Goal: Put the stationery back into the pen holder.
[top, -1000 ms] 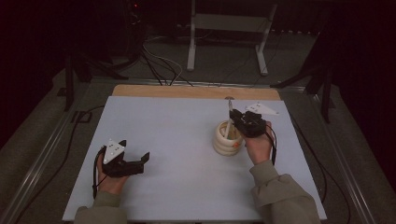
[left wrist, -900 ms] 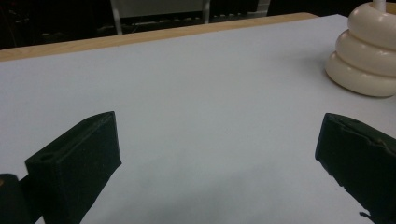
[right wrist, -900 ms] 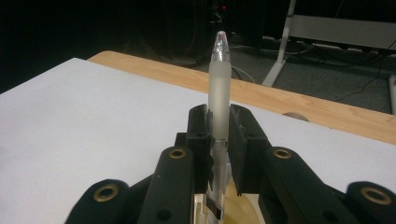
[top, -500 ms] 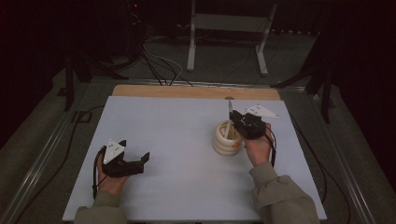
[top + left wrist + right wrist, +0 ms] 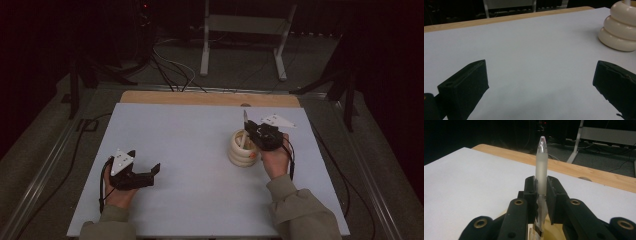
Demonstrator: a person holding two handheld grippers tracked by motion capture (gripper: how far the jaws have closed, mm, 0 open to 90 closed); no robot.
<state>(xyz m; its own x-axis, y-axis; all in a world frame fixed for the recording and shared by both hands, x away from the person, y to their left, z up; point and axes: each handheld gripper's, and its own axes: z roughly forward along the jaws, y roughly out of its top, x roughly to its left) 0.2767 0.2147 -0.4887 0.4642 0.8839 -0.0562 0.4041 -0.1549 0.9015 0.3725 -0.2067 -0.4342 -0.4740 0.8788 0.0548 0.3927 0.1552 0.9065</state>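
One pen (image 5: 541, 170) clamped in right claw (image 5: 541, 192); lower end hidden behind jaws.

Dim, murky frames, dark surroundings

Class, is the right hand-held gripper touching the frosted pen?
Touching. The right gripper view shows the right hand-held gripper with both jaws pressed against the upright frosted pen, no gap on either side.

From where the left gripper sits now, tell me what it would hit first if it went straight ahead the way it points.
Likely nothing soon: the left gripper faces bare white table between its open jaws. The cream ringed holder stands off to one side of that line, though depth is hard to judge. Farther on comes the wooden edge.
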